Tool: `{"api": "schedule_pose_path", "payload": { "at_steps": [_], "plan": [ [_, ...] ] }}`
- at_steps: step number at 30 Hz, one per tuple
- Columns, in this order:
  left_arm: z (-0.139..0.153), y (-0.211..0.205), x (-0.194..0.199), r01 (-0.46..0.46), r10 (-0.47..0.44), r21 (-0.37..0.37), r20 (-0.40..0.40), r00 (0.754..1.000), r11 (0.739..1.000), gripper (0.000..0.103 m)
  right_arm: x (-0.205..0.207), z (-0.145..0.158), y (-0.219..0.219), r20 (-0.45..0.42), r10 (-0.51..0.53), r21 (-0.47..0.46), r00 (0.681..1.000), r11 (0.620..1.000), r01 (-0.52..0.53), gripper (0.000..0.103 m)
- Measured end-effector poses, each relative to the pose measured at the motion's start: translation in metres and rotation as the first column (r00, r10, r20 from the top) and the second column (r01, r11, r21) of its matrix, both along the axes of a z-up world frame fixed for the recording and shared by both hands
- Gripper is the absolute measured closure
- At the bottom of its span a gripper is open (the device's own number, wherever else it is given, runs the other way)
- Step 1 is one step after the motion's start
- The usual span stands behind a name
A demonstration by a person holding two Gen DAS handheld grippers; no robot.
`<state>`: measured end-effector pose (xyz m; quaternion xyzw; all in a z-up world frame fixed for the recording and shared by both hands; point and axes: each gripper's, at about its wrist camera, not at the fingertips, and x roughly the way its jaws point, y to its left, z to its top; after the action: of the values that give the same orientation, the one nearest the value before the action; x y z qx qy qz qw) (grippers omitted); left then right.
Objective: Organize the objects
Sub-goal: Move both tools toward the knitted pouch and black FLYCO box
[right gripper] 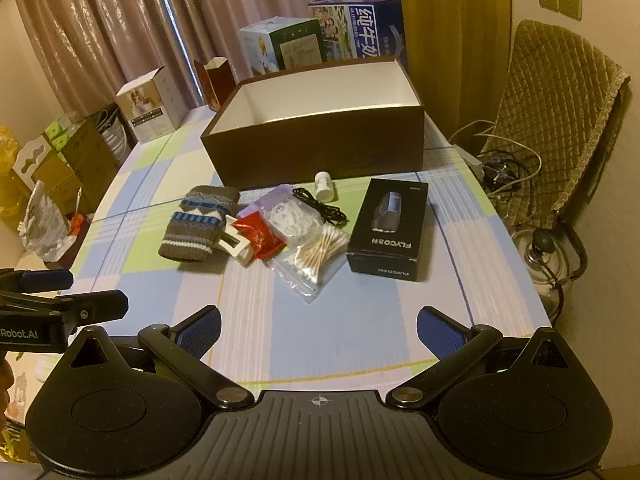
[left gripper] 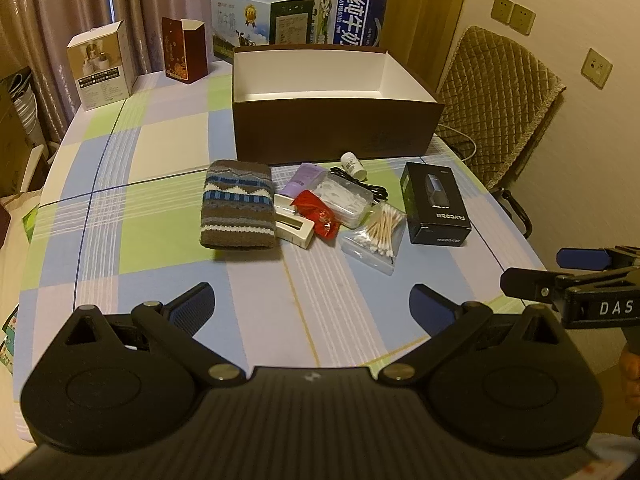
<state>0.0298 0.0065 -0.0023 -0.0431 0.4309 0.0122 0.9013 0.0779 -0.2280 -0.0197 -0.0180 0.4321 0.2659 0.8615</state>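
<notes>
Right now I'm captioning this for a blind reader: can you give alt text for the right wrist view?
An open right tool hovers over a checked tablecloth facing small items: a knitted pouch, cotton swabs, a black FLYCO box and a white bottle. Behind them stands an open brown box, its visible interior empty.

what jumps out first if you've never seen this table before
The big brown box with its white inside stands open at the middle of the checked tablecloth. Just in front of it lies a small heap of clutter: a patterned knit pouch on the left, a bag of cotton swabs in the middle, and a black FLYCO carton on the right. Both the left gripper and the right gripper hang open, holding nothing.
</notes>
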Motion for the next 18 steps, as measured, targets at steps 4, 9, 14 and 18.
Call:
{"api": "schedule_pose_path", "payload": {
  "at_steps": [4,9,14,18],
  "plan": [
    [-0.002,0.003,0.007,-0.01,0.01,0.005,-0.01,1.0,1.0,0.001,0.009,-0.003,0.002,-0.003,0.003,-0.002,1.0,1.0,-0.003,0.002],
    [-0.004,0.005,0.018,-0.026,0.026,0.007,-0.022,0.999,1.0,0.001,0.021,-0.007,0.002,-0.013,0.003,-0.007,1.0,1.0,-0.003,0.002],
    [-0.008,0.009,0.031,-0.046,0.046,0.014,-0.031,0.998,0.999,0.001,0.04,-0.013,0.005,-0.011,-0.016,-0.019,1.0,1.0,0.015,0.002],
    [-0.011,0.013,0.042,-0.064,0.065,0.025,-0.038,0.997,0.998,0.001,0.057,-0.018,0.005,-0.011,-0.031,-0.028,0.999,0.999,0.031,0.002]
  ]
}}
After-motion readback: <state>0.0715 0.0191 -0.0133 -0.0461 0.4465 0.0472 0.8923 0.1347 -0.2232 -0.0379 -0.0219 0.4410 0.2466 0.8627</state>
